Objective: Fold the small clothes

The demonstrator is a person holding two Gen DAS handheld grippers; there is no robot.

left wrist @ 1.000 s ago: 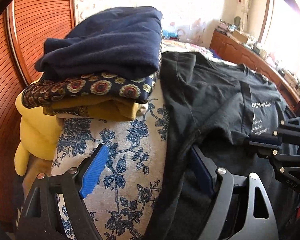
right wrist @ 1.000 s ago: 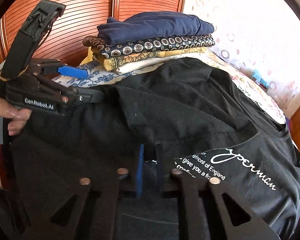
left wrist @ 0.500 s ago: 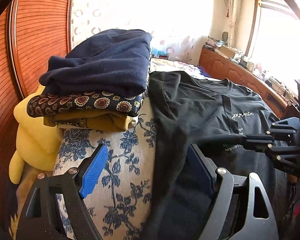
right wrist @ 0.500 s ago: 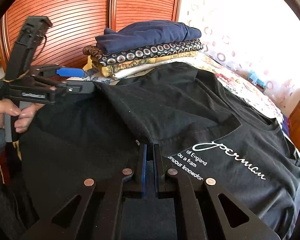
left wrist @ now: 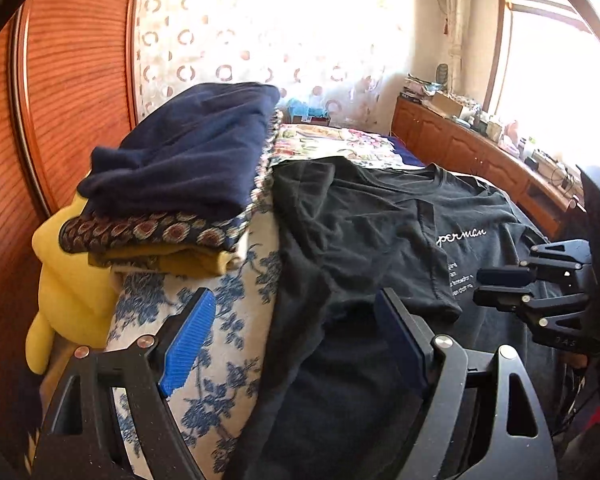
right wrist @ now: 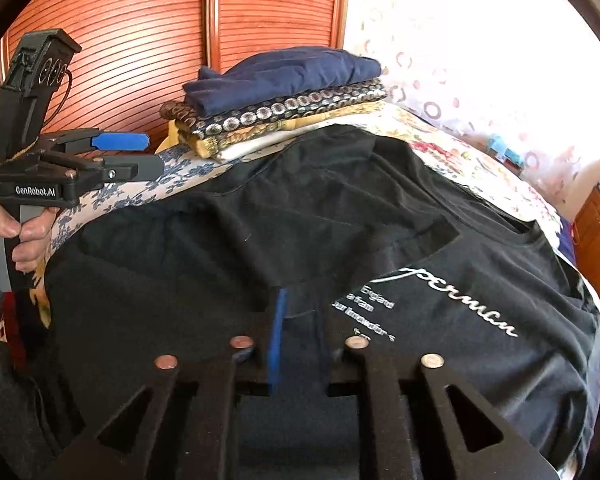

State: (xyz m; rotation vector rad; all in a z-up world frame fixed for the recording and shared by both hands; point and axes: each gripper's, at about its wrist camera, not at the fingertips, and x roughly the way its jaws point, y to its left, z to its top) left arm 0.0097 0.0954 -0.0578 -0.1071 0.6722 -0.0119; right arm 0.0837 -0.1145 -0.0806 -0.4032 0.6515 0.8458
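**Mia:** If nobody is pinching the black T-shirt (left wrist: 360, 220), what could go wrong?

**Ben:** It lies flat on the bed (left wrist: 220, 360), print side up, with one sleeve (right wrist: 340, 220) laid across its middle. That sleeve could slide back, because cloth is floppy. The shirt's near edge also hangs over the rounded side of the bed, so I think a careless tug could pull it off.

**Mia:** Are the tools gripping it?

**Ben:** No. The left hand-held gripper (left wrist: 296, 340) is spread wide over the shirt's edge, holding nothing. The right hand-held gripper (right wrist: 300, 336) has only a thin gap, just beside the sleeve's hem. I see no cloth pinched in it, though it is a bit blurry.

**Mia:** Anything else to worry about?

**Ben:** The pile of folded clothes (right wrist: 284, 108) touches the shirt's far corner — a big swing of cloth could knock it over.

**Mia:** Count everything for me!

**Ben:** One black T-shirt. Two hand-held grippers. One pile with four layers that I can see: dark blue, a circle pattern, mustard yellow and white. And one yellow soft toy (left wrist: 68, 288) beside the pile.
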